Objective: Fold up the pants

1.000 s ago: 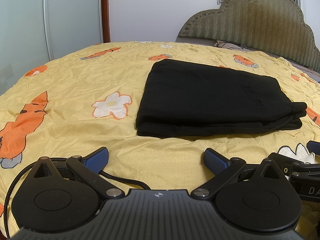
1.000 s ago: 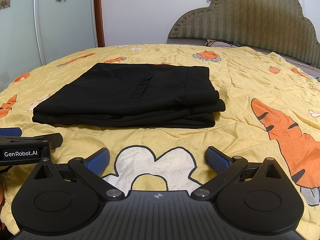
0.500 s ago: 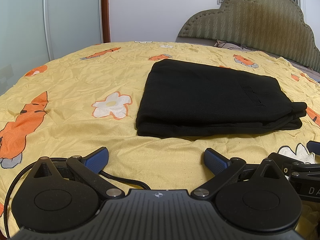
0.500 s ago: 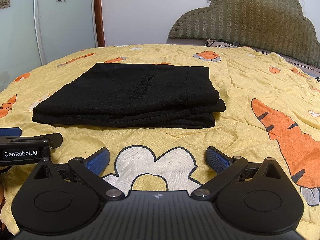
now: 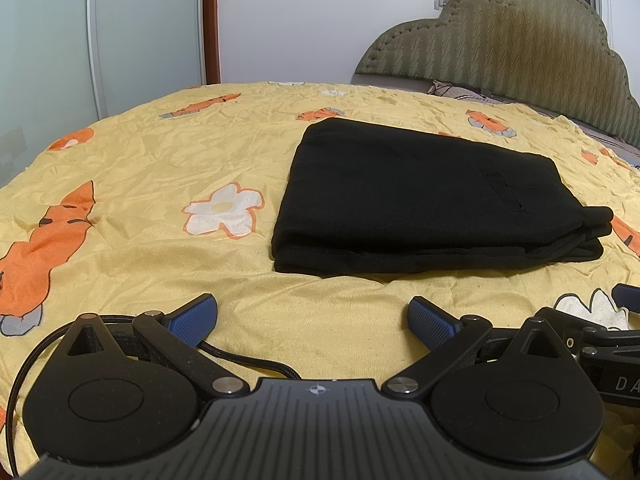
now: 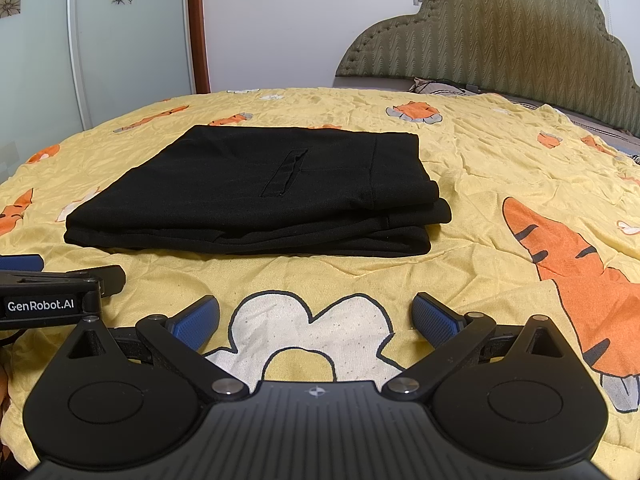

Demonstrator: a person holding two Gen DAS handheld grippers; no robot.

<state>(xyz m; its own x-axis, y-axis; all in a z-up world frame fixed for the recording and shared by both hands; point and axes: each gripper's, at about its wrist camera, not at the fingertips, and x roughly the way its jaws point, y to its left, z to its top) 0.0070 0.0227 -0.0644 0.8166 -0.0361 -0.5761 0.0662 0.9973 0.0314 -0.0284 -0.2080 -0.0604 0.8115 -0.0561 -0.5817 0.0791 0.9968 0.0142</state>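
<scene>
Black pants (image 5: 424, 196) lie folded into a flat rectangular stack on the yellow bedspread (image 5: 160, 168), a slit pocket showing on top. My left gripper (image 5: 312, 316) rests low on the bed in front of the stack's near left corner, open with nothing between its blue pads. In the right wrist view the same pants (image 6: 264, 196) lie ahead and slightly left. My right gripper (image 6: 316, 316) stands open over a white flower print, empty, well short of the stack. Each gripper shows at the edge of the other's view.
The bedspread (image 6: 500, 168) carries orange carrot and white flower prints and is wrinkled. A padded olive headboard (image 6: 500, 40) rises at the back right, a glass wardrobe door (image 5: 100, 40) at the left. A black cable (image 5: 240, 356) runs by the left gripper.
</scene>
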